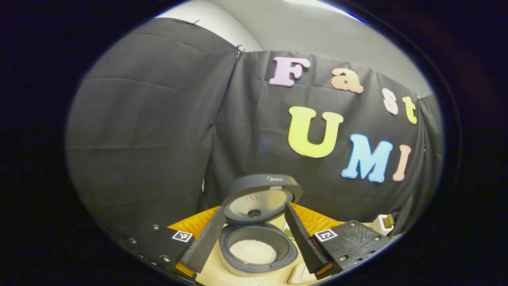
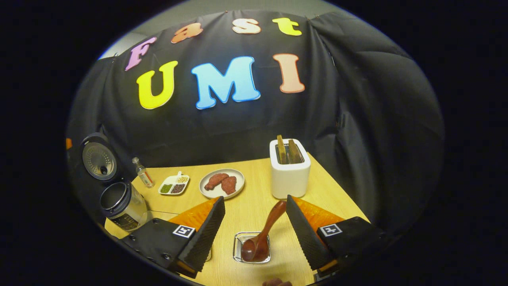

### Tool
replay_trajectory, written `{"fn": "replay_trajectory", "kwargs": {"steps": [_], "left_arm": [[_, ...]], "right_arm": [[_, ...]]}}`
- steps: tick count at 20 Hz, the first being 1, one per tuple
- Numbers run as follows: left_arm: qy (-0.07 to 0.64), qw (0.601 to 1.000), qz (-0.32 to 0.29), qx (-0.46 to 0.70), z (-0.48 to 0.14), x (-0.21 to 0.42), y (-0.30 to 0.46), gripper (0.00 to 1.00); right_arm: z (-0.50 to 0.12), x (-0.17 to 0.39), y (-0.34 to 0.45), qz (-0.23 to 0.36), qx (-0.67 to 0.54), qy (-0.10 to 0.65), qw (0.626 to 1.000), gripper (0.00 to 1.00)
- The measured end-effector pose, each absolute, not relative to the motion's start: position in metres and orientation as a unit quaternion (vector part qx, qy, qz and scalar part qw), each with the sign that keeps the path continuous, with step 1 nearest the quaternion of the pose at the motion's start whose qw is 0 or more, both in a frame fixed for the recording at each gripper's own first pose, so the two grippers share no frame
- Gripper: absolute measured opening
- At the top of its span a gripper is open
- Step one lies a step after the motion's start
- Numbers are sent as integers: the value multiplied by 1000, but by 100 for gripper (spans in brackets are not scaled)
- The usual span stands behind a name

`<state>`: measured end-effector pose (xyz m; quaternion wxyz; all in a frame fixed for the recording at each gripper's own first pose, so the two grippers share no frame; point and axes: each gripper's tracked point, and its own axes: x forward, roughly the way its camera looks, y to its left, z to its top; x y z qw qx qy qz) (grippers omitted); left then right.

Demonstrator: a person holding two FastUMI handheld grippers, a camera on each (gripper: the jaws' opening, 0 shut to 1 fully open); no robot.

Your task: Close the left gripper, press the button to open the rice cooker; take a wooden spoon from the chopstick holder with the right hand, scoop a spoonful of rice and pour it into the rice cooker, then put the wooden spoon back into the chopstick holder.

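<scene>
While the rice cooker (image 1: pixel 258 234) sat open at lower centre with rice inside, both tools hung released; the right tool (image 2: pixel 254 226) flanked the wooden spoon (image 2: pixel 262 234) in its holder (image 2: pixel 238 250), apparently returned; nothing remained but withdrawing.

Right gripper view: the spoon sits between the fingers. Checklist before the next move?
1. Rice cooker lid up: ok, the pot is open.
2. Right gripper open: ok, one finger on each side of the wooden spoon, not clamped.
3. Spoon seated: ok, bowl down in the chopstick holder, handle leaning toward the gripper's right finger; contact there: cannot tell.
4. Left gripper open: ok; height above the pot: cannot tell.
5. White rice in the pot: ok; whether the scoop has been poured: cannot tell.
</scene>
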<state>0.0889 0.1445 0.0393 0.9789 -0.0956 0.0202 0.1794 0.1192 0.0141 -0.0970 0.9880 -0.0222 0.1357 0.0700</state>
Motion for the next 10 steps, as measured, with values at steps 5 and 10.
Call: {"fn": "replay_trajectory", "kwargs": {"steps": [5,10], "left_arm": [[14,985,151,-78,82,185,169,94],[115,976,154,-102,40,268,188,94]], "right_arm": [[-68,99,50,87,-60,93,990,98],[-61,88,75,115,-56,91,988,98]]}}
